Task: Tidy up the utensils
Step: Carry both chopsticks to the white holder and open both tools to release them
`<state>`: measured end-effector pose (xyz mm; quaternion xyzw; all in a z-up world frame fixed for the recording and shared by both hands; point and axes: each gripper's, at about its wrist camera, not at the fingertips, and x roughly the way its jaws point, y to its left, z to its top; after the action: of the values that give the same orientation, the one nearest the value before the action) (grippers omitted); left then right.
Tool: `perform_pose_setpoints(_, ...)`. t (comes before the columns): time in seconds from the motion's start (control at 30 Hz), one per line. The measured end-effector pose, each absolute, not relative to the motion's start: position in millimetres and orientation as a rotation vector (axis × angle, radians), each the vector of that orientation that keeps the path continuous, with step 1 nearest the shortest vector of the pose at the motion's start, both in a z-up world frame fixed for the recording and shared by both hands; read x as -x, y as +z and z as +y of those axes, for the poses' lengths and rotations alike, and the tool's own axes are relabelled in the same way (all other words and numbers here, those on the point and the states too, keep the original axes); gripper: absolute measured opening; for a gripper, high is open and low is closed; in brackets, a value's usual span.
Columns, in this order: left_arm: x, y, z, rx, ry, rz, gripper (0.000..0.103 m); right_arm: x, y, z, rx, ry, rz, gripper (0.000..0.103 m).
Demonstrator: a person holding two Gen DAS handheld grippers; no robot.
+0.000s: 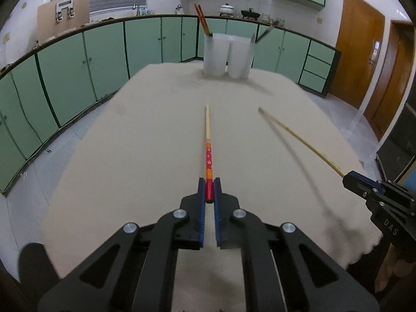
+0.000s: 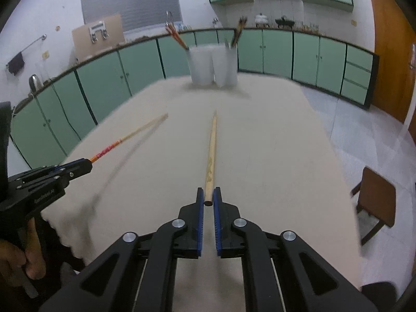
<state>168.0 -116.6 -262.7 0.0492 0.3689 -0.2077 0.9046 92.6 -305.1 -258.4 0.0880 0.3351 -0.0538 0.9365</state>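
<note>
My left gripper (image 1: 208, 184) is shut on the red end of a red-and-orange chopstick (image 1: 208, 140), held above the beige table and pointing at the far cups. It also shows in the right wrist view (image 2: 122, 140). My right gripper (image 2: 208, 195) is shut on the thick end of a plain wooden chopstick (image 2: 211, 153), also seen in the left wrist view (image 1: 299, 140). Two white translucent cups stand at the table's far end: the left cup (image 1: 215, 54) holds red chopsticks (image 1: 202, 20), the right cup (image 1: 240, 57) holds dark ones (image 1: 265, 33).
The beige table (image 1: 145, 140) stretches ahead to the cups. Green cabinets (image 1: 104, 49) line the far wall. A brown stool (image 2: 377, 200) stands on the floor to the right of the table. A wooden door (image 1: 358, 54) is at the far right.
</note>
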Motion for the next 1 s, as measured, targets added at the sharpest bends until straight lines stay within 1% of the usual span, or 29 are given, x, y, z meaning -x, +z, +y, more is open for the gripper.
perform_pose_setpoints(0.13,-164,-232,-113,-0.101,-0.436,0.753,0.005,-87,-219,-307,-0.157,-0.099,0.644,0.007)
perform_pose_setpoints(0.27,-159,-201,-109,-0.095,-0.442,0.706,0.005,-86,-183,-306,-0.128,-0.078,0.602,0.007)
perform_pose_setpoints(0.5,-160,-150,-107,-0.077,-0.478,0.633,0.005,-101,-144,-301,-0.091,-0.015,0.585,0.007)
perform_pose_setpoints(0.63,-163,-135,-110,-0.084,-0.493,0.612,0.005,-117,-131,-302,-0.077,0.027,0.607,0.007)
perform_pose_setpoints(1.0,-181,-122,-120,-0.135,-0.53,0.599,0.005,-157,-111,-300,-0.03,0.084,0.651,0.007)
